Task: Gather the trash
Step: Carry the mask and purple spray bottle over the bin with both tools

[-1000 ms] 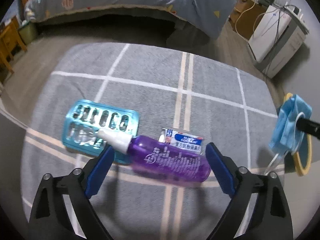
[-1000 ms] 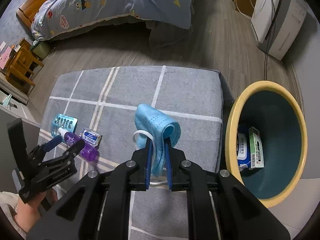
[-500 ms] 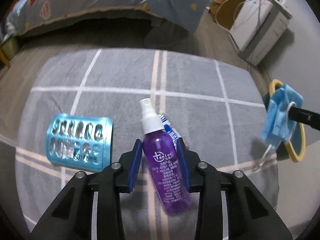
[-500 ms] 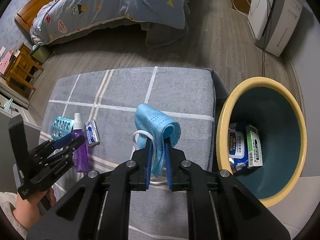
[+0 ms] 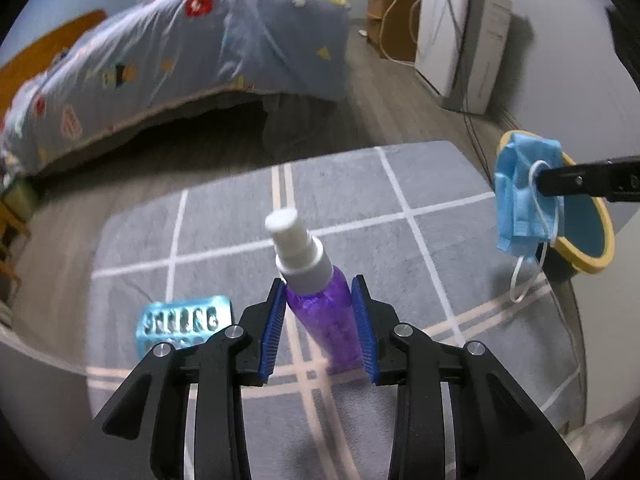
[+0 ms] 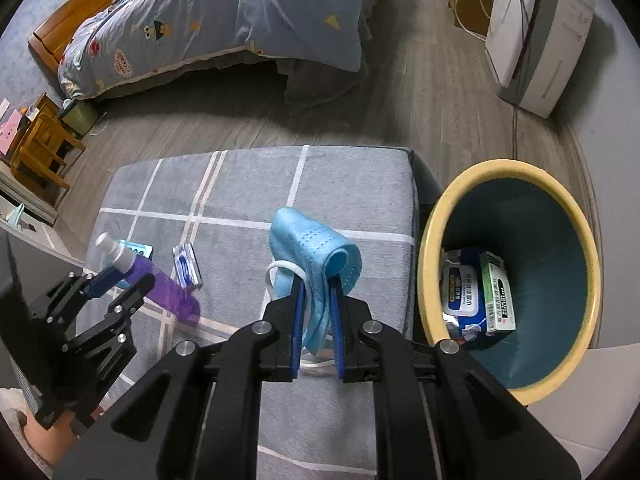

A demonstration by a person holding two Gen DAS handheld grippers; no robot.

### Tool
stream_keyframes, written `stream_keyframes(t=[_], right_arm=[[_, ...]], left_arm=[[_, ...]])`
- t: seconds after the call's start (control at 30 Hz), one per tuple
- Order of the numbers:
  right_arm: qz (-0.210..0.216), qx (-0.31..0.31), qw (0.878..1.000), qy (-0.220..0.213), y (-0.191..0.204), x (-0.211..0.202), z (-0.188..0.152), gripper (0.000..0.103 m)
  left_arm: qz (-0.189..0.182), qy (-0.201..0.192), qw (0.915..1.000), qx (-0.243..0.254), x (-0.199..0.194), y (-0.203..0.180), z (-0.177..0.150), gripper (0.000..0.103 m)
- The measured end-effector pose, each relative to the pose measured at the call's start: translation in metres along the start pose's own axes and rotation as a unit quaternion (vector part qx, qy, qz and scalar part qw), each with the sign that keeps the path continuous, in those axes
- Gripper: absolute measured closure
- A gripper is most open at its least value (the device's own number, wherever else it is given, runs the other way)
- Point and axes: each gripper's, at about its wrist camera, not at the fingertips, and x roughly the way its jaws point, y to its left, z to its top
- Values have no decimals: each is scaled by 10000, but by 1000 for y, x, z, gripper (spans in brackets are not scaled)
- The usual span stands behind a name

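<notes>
spray bottle [image 5: 320, 304]: purple, white pump cap, clamped between the blue pads of the left tool [image 5: 320, 316]; cap points away from the camera, tilted up; base looks lifted off the grey cushion [image 5: 224, 232] in the right wrist view, contact hard to tell; label unreadable, body blurred.
face mask [image 6: 316, 256]: light blue, folded, pinched in the right tool [image 6: 316, 320]; white ear loop [image 5: 528, 276] hangs below; lower part hidden behind the pads.
left tool: closed on the bottle, both pads touching its sides; holder's hand [image 6: 40, 432] cut off at the frame edge.
right tool: closed on the mask, held over the cushion just beside the bin [image 6: 440, 240].
bin: yellow rim, teal inside, on the floor at the cushion's right edge; partly hidden by the mask in the left wrist view.
bin contents: blue-white pack [image 6: 464, 292] and green-white box [image 6: 496, 292] at the bottom; print too small to read.
blister pack [image 5: 184, 320]: blue, on the cushion left of the bottle; lower edge hidden by the left tool, blurred.
small packet [image 6: 186, 266]: blue-white, on the cushion near the bottle; text illegible.
background: bed with patterned duvet [image 6: 224, 16], white appliance [image 6: 536, 32], wood floor.
</notes>
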Motion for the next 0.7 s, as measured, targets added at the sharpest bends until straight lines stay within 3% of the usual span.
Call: stream_keyframes(t=[0.2,0.4,0.7], right_arm=[[-83,22,9998,-189,-4,-11,0,91],[-156,152,9992,-334,-20,-19,-1,91],[-210,551,9974,-421,-64,-28,-6,91]], left_arm=[[13,-332,9988,350,-20,-13,9,68],[-253,-653,9965,454,-38,-32,25,68],[-564,-735,9929,749,-40,-73,34,68]])
